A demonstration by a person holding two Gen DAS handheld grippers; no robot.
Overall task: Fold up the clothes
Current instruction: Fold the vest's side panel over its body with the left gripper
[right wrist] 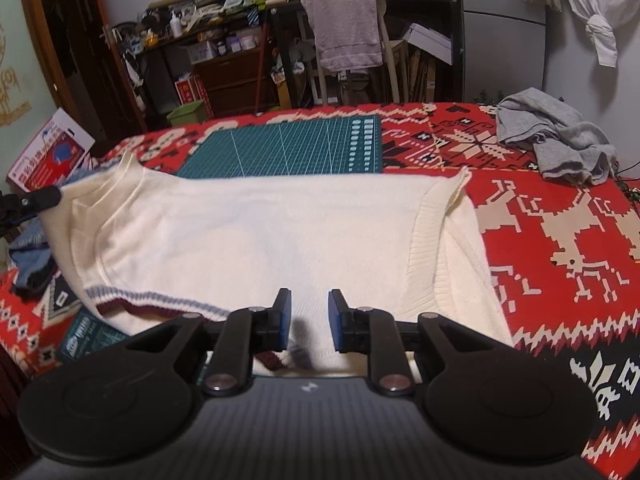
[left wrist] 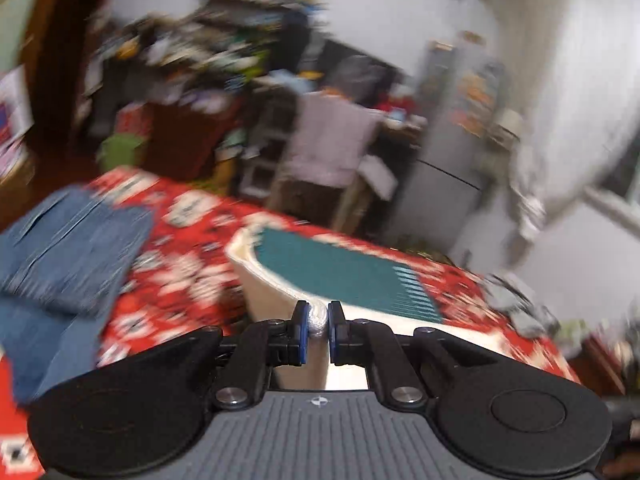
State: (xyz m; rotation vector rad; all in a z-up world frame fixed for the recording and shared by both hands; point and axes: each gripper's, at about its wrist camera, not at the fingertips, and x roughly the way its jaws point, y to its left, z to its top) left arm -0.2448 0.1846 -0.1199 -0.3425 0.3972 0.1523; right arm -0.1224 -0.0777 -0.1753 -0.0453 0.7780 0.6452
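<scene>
1. Left tongs (left wrist: pixel 318 316): clamped on a bunched edge of the cream sweater (right wrist: pixel 260 236), lifting it above the surface (right wrist: pixel 560 208).
2. Cream sweater: spread on the red patterned cloth, partly covering the green cutting mat (right wrist: pixel 280 148).
3. Right tongs (right wrist: pixel 309 312): apart, over the sweater's striped hem, gripping nothing.
4. Grey garment (right wrist: pixel 556 136): crumpled at far right.

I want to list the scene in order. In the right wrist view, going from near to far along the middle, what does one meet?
Right tongs, open → cream sweater → green cutting mat → patterned red cloth at the far edge → chair with a towel hung on it.
</scene>
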